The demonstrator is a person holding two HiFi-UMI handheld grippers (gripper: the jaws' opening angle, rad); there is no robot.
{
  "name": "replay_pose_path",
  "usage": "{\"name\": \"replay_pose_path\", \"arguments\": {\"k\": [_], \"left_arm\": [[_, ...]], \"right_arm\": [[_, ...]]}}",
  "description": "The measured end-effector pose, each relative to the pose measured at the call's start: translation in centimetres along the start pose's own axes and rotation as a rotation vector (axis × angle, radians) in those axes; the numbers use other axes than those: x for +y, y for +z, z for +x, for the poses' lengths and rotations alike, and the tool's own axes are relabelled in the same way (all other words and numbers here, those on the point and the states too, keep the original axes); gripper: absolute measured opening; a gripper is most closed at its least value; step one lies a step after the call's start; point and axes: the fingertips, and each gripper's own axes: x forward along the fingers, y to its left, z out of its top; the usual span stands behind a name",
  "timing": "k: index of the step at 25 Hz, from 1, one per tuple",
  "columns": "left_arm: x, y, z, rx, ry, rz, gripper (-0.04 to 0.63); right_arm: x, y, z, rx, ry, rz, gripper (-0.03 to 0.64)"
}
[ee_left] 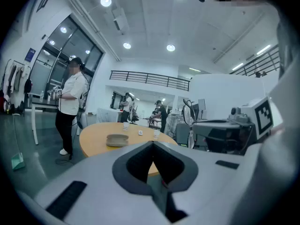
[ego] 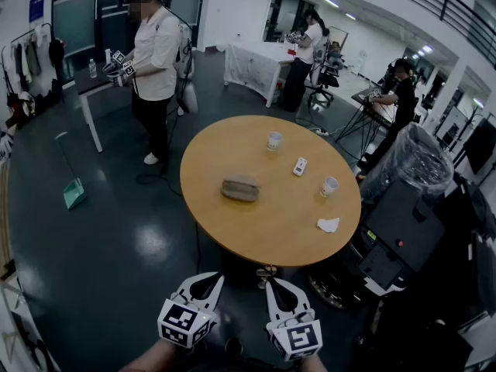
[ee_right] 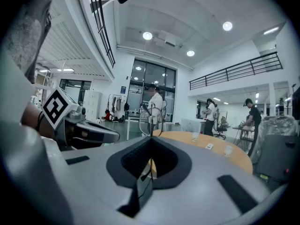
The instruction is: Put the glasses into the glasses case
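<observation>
Down low in the head view: the left gripper (ego: 214,280) and the right gripper (ego: 271,284) sit side by side close to the person. Both point at the round table (ego: 271,235) but are well apart from it.
Glasses (ego: 267,271): a small thin thing right at the tip of the right gripper.
Glasses case (ego: 240,188): lies near the middle of the table and looks closed; nothing touches it.
Table top: a far cup (ego: 273,140), a near cup (ego: 329,186), a little white box (ego: 300,166) and a crumpled tissue (ego: 328,225), all apart from the case.
Room: a dark shiny floor (ego: 116,246), a standing person (ego: 155,53) at the far left, more people at desks behind.
Left gripper view: the jaws are pressed together with nothing in them. The case shows far ahead on the table.
Right gripper view: the jaws are closed tight on the glasses, and a thin wire rim sticks up past the tips. The table edge and both cups show beyond.
</observation>
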Motion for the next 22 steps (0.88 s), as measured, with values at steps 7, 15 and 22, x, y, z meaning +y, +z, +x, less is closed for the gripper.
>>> {"name": "replay_pose_path", "arguments": {"k": [7,15,22], "left_arm": [[-0.5,0.0,0.6,-0.02,-0.007,0.011,0.006],[0.9,-1.3,0.2,0.011,0.017,-0.01,0.006],[2.0,-1.1,0.0,0.012,0.022,-0.003,0.006]], "right_arm": [[-0.5,-0.2,0.3,-0.009,0.007,0.017,-0.012],[0.2,-2.0,1.3,0.021,0.025,0.043,-0.012],[1.1,-1.9,2.1,0.03,0.038,0.023,-0.012]]}}
